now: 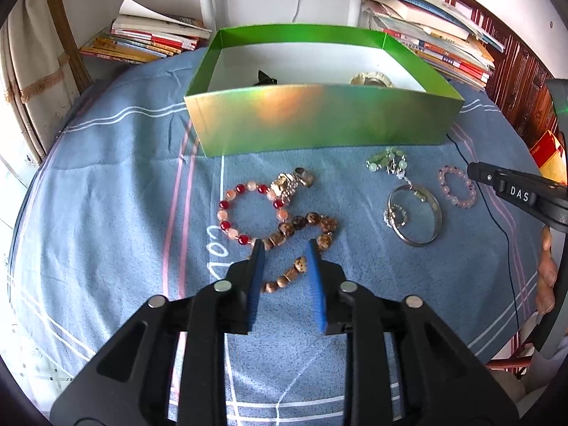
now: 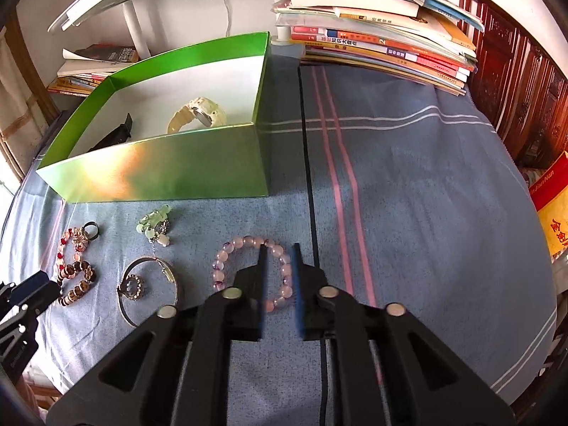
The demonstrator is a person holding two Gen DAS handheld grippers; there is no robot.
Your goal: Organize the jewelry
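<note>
Both sets of fingers are spread apart right now, nothing pinched in either one. On the left gripper point(image 1: 285, 245), the two blue pads point(image 1: 258, 277) straddle the lower loop of the brown spotted bead bracelet point(image 1: 301, 234), with beads sitting between and just ahead of the tips; the red and peach bead bracelet point(image 1: 248, 213) lies just ahead and to the left of them, touching the brown one, with a clump of rings point(image 1: 293, 181) at its far side. Over on the right gripper point(image 2: 278, 246), the fingers bracket the right side of the pink bead bracelet point(image 2: 252, 269), so one strand of beads runs through the gap. Further off to its left are the silver bangle point(image 2: 152, 284) with a small ring inside it and the green bead piece point(image 2: 154, 227). Straight ahead of both grippers sits the green box point(image 1: 319, 120), which already has a pale watch point(image 2: 198, 115) and a dark strap-like item point(image 2: 117, 135) in it. So it looks like the grab stage, two bracelets lined up for pickup at once. Next move probably calls for settling low onto the blue cloth point(image 2: 408, 195) and closing gently on the beads, since round beads may well roll out of the pads. The brown one could also drag its red neighbour along when lifted, so a slow lift seems smart.
</note>
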